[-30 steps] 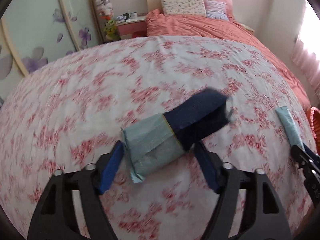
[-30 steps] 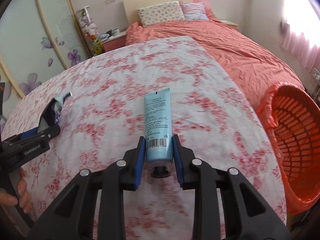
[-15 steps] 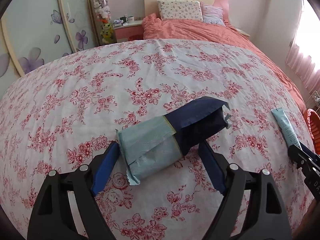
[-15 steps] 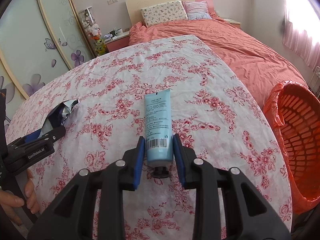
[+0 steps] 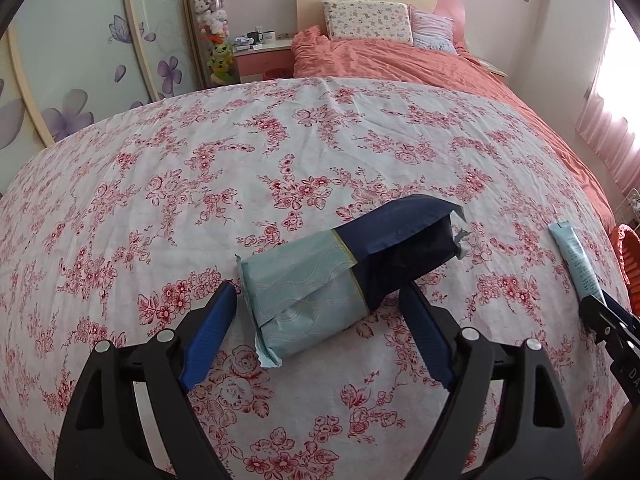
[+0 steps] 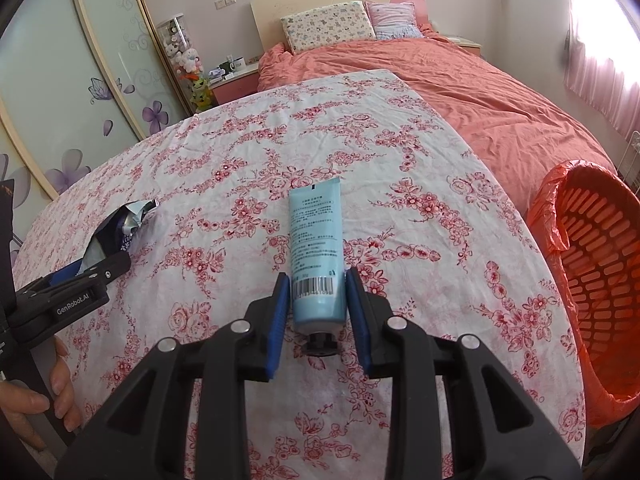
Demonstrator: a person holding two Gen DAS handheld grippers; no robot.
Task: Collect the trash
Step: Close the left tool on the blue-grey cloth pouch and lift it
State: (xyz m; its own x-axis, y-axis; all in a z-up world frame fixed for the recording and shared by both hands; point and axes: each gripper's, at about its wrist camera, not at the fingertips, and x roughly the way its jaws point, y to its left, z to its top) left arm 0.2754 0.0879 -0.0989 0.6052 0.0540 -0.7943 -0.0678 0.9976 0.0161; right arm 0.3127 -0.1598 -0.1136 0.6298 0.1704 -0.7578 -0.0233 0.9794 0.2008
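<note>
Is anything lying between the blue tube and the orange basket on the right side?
Nothing visible. Between the blue tube, which sits between the right gripper's fingers, and the orange basket beside the table there is only bare flowered tablecloth.

We see bare floral tabletop (image 6: 240,152) between torn packet (image 6: 116,228) and blue tube (image 6: 316,240); orange basket (image 6: 600,280) stands open rightward.
</note>
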